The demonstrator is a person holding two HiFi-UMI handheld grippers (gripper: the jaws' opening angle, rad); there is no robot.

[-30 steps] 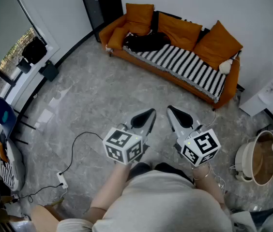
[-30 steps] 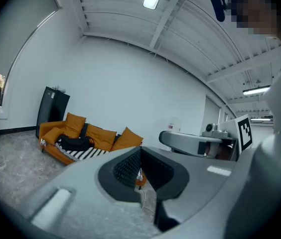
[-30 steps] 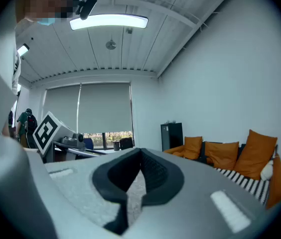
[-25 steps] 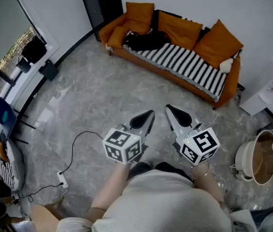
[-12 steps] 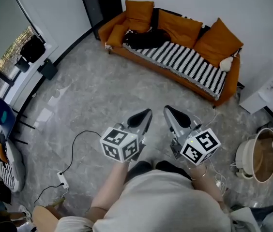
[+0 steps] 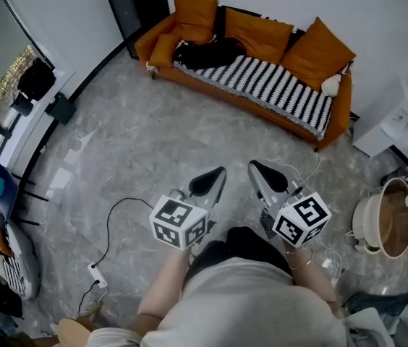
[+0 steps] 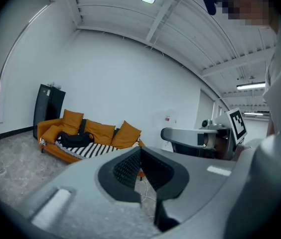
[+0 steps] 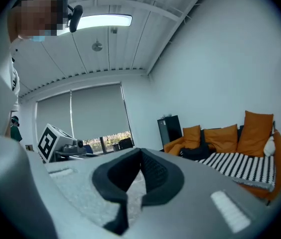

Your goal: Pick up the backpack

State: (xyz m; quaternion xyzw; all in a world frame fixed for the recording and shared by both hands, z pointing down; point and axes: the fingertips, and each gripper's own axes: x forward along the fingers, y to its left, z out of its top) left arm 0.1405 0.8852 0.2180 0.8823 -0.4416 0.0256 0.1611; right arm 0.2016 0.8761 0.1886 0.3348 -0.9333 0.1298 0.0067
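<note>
On sofa [image 6: 339, 110]: backpack [image 6: 207, 52] lying lengthwise along it

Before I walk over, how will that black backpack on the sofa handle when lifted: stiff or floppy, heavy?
Probably floppy: the backpack lies slumped and flattened on the sofa seat rather than standing. It looks loosely filled, so likely light for its size. It may sag and swing from one pinch point.

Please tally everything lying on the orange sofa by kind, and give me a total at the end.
Orange cushions: 4
Black backpack: 1
Black-and-white striped throw: 1
Small white soft item: 1
Total: 7
</note>
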